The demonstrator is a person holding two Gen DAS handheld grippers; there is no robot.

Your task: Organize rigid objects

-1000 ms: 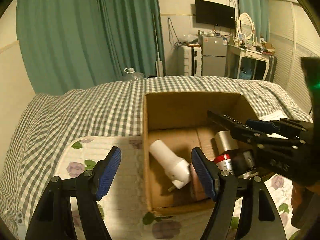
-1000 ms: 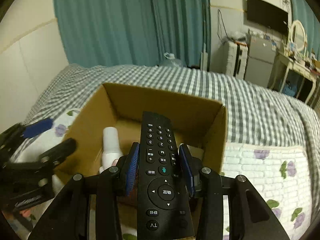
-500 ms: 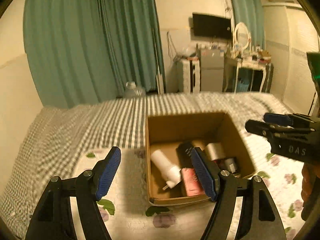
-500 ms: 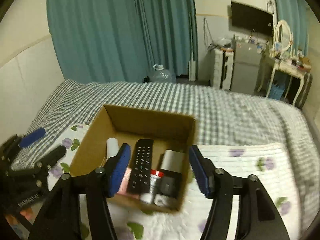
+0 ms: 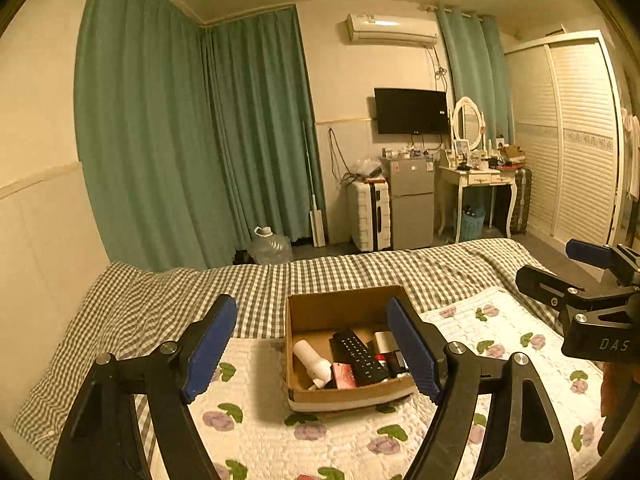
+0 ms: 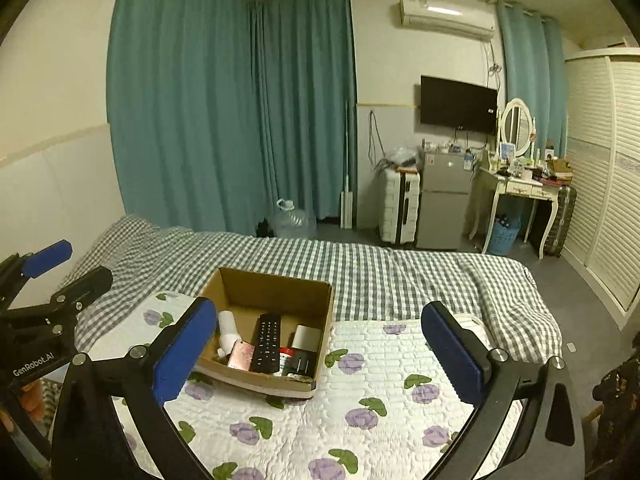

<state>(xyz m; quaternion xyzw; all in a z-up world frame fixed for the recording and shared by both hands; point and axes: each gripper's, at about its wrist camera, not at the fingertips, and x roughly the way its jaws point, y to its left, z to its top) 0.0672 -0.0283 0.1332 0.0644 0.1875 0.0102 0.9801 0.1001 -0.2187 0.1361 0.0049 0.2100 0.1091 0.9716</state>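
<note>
Remote (image 6: 267, 341) in box (image 6: 276, 284) (tongs empty)

The brown cardboard box (image 6: 276, 280) holds a black remote control (image 6: 267, 342). The quilt (image 6: 384, 392) is white with purple flowers; the bed sheet (image 6: 400, 276) is grey-white checked; the curtains (image 6: 224, 120) are teal.

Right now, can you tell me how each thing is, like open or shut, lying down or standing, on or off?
Left gripper: open, holding nothing.
Right gripper: open, holding nothing; jaws just opened.
Cardboard box: open on top, on the quilt.
Remote: lying flat in the box.
White bottle: lying in the box.
TV: screen dark.
Curtains: drawn shut.
</note>
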